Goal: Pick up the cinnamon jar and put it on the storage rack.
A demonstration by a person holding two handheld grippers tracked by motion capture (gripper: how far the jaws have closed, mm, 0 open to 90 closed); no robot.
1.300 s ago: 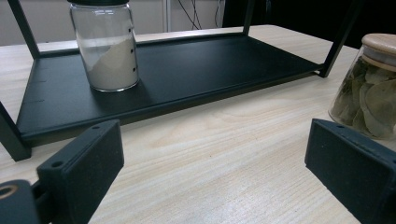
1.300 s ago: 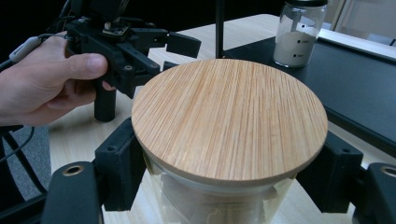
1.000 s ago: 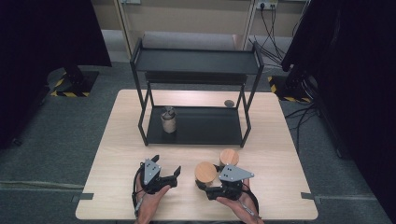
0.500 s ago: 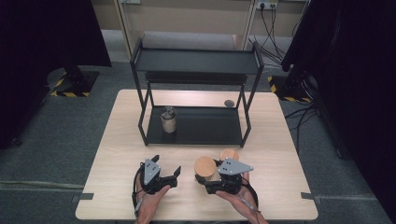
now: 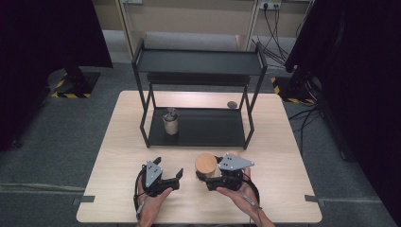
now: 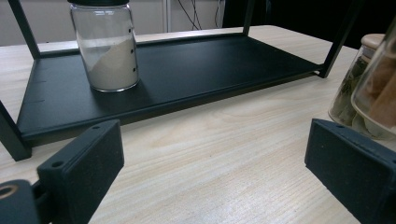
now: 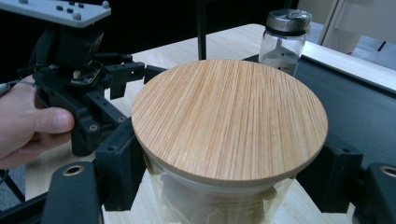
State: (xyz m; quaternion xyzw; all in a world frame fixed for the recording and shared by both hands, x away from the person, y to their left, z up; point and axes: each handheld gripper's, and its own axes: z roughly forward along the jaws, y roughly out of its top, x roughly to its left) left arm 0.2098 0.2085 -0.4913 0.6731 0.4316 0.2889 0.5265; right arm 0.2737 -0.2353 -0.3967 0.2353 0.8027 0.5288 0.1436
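— Two jars near the table's front edge; which one is in hand?
— The glass jar with the round bamboo lid (image 7: 229, 121). The right gripper (image 5: 213, 176) has its black jaws clamped on the glass just under the lid, in front of the black metal two-tier rack (image 5: 198, 127).
— And the left gripper (image 5: 163, 176)?
— Jaws spread wide, nothing between them, resting low over the light wooden table (image 5: 123, 142).
— How would you carry on?
— Keep the jar upright and lift it above the rack's lip, steering away from the small clear shaker jar of white powder (image 6: 108, 44) on the lower shelf.
— Surroundings?
— Grey carpet, dark curtains either side.
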